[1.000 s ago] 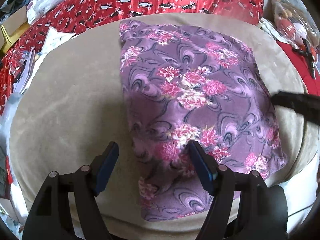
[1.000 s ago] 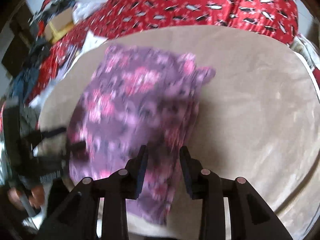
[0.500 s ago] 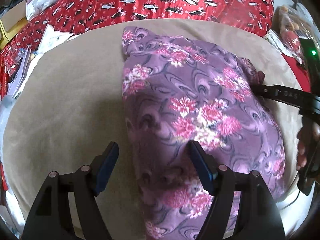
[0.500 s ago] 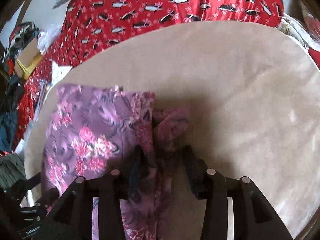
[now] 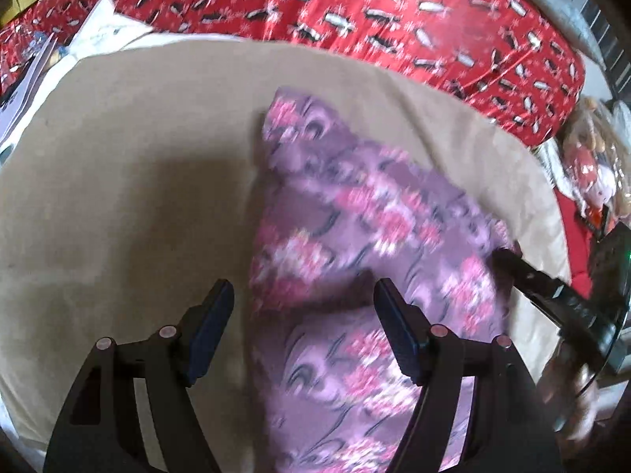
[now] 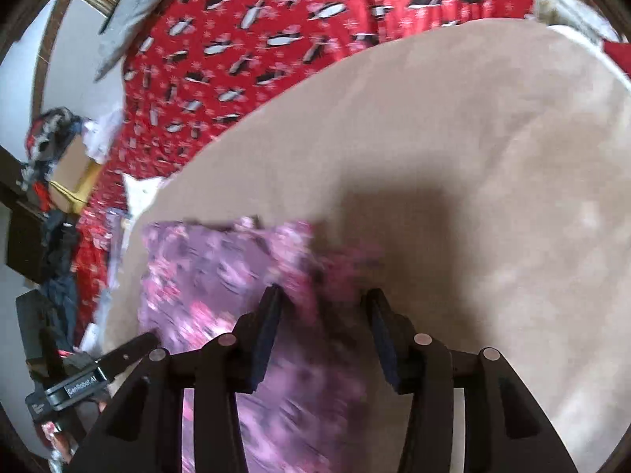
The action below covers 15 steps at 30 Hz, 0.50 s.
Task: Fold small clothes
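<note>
A rounded beige suede-like cushion top (image 5: 130, 181) serves as the work surface, with a red penguin-print blanket (image 5: 355, 4) bunched behind it. On the cushion lies the purple floral fabric garment (image 5: 355, 236), partly folded, its long axis running from the near edge away toward the blanket. The left gripper (image 5: 303, 331) hangs wide open and empty above the garment's near left edge; that edge falls between its jaws, not pinched. The right gripper (image 6: 323, 331) is closing, with the garment's rumpled right corner (image 6: 347, 260) between its jaws; whether the pads press yet is unclear. The right one looks nearer to a grip.
</note>
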Available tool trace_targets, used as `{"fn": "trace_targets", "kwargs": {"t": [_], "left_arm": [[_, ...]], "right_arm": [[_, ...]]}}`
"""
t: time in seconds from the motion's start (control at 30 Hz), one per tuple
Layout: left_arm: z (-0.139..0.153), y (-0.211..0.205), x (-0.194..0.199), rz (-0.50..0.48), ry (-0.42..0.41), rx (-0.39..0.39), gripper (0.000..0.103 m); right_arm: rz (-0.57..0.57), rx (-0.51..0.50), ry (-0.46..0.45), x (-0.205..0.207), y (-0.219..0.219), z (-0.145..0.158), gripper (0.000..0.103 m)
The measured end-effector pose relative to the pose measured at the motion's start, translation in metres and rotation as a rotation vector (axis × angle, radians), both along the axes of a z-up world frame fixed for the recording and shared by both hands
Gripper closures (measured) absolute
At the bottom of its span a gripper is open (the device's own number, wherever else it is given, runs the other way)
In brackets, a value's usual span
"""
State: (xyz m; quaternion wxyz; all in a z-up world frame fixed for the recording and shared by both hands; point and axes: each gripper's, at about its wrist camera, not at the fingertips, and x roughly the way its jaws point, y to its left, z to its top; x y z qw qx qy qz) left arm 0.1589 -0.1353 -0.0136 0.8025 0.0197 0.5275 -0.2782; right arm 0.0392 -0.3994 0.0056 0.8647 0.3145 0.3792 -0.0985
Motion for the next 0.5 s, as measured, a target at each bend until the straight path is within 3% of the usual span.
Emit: {"fn": "trace_targets", "kwargs": {"t": [0.03, 0.07, 0.13, 0.23, 0.3, 0.33, 0.37, 0.43, 0.5], "left_arm": [[0.002, -0.001, 0.002, 0.002, -0.008, -0.010, 0.030], [0.002, -0.001, 0.004, 0.004, -0.014, -0.016, 0.030], [-0.006, -0.005, 0.011, 0.017, -0.015, -0.006, 0.030], [-0.031, -0.013, 0.021, 0.020, 0.057, 0.015, 0.026], [-0.030, -0.006, 0.024, 0.034, 0.083, -0.028, 0.025], [-0.028, -0.003, 0.024, 0.028, 0.083, -0.037, 0.025], [-0.027, -0.001, 0.024, 0.021, 0.080, -0.037, 0.025], [-0.027, 0.002, 0.021, 0.019, 0.080, -0.042, 0.025], [-0.028, 0.002, 0.018, 0.023, 0.087, -0.047, 0.025]], "right_arm": [[0.029, -0.052, -0.052, 0.001, 0.006, 0.009, 0.092], [0.046, -0.077, -0.097, -0.001, 0.010, 0.015, 0.092], [0.042, -0.090, -0.144, -0.003, 0.009, 0.018, 0.092], [0.065, -0.101, 0.045, 0.012, -0.001, -0.017, 0.091], [0.049, -0.088, -0.003, 0.005, -0.004, -0.014, 0.088], [0.017, -0.049, -0.032, -0.002, -0.008, -0.008, 0.078], [-0.014, -0.020, -0.049, -0.008, -0.012, -0.005, 0.076], [-0.055, 0.040, -0.131, -0.026, -0.017, 0.004, 0.076], [-0.016, 0.041, -0.157, -0.030, -0.008, 0.008, 0.076]]}}
